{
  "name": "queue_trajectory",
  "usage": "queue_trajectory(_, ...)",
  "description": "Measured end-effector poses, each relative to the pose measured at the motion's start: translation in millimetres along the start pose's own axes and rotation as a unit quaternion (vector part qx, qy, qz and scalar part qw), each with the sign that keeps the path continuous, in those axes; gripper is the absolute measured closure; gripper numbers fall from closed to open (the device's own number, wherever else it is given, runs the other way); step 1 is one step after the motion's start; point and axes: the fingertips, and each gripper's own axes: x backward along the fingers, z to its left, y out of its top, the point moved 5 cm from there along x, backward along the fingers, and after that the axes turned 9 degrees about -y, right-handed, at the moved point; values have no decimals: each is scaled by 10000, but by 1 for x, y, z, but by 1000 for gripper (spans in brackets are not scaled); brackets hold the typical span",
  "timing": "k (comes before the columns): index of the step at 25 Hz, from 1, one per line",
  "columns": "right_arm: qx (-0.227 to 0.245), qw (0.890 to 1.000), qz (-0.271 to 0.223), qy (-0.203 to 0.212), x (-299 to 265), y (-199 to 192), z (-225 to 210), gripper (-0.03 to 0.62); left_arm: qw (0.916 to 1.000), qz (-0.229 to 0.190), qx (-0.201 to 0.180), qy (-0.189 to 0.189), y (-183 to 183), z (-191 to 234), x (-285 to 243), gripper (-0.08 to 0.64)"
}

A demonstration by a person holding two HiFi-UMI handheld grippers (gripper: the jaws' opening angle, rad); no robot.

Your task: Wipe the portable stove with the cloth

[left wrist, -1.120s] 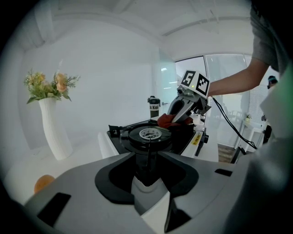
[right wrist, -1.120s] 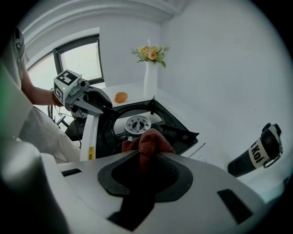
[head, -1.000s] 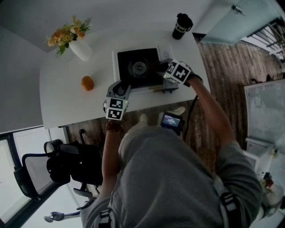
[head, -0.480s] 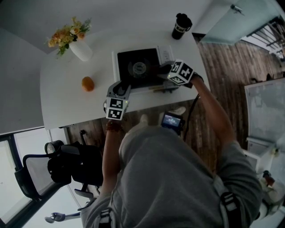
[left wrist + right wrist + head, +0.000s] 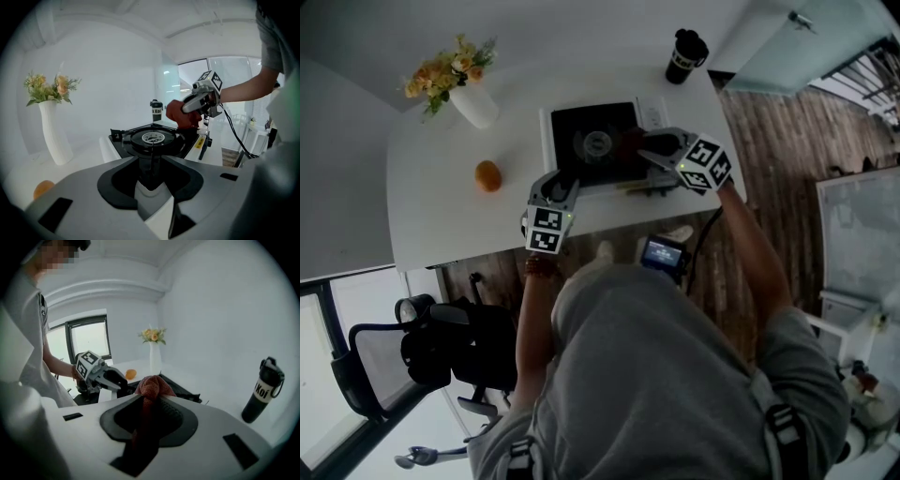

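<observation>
White desk (image 5: 441,202): left gripper (image 5: 556,187) is clamping the edge of the portable stove (image 5: 592,142); right gripper (image 5: 651,150) is pinching the cloth (image 5: 151,385) (red) above it.

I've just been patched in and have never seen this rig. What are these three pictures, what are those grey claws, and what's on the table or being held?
There is no robot here: a person holds a two-jaw gripper in each hand. The head view looks down from a camera on the person's head. The other two views ride on the grippers, each looking along its own jaws. On the white table sit a black portable stove, a vase of flowers, an orange and a black bottle. The left gripper is closed on the stove's near corner. The right gripper pinches a reddish cloth over the stove's right side.
</observation>
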Motion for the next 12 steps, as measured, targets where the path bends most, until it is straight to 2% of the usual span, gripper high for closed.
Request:
queue_trajectory(2, 185, 9992, -294, -206, 12, 18, 9, 495, 9999, -45, -50, -116, 0, -1, 1, 385)
queue_trajectory(3, 395, 9986, -278, -235, 15, 24, 18, 495, 9998, -76, -67, -186, 0, -1, 1, 378)
queue_trajectory(5, 1100, 9937, 173, -111, 11, 24, 45, 495, 9994, -141, -69, -317, 0, -2, 2, 370)
queue_trajectory(6, 1566, 9861, 557, -15, 5, 17, 59, 495, 9992, -164, -50, -373, -1, -2, 4, 367)
queue_trajectory(8, 2472, 9593, 1363, 36, -9, -2, 79, 494, 9988, -172, 18, -461, 0, -4, 7, 365)
queue_trajectory(9, 2750, 9472, 1651, -36, -15, -11, 82, 494, 9986, -170, 40, -491, 0, -5, 8, 365)
queue_trajectory(10, 2847, 9413, 1810, -140, -19, -16, 82, 495, 9985, -169, 41, -515, 1, -7, 9, 365)
queue_trajectory(12, 2670, 9442, 1908, -271, -24, -19, 79, 495, 9983, -173, -10, -553, 1, -9, 8, 362)
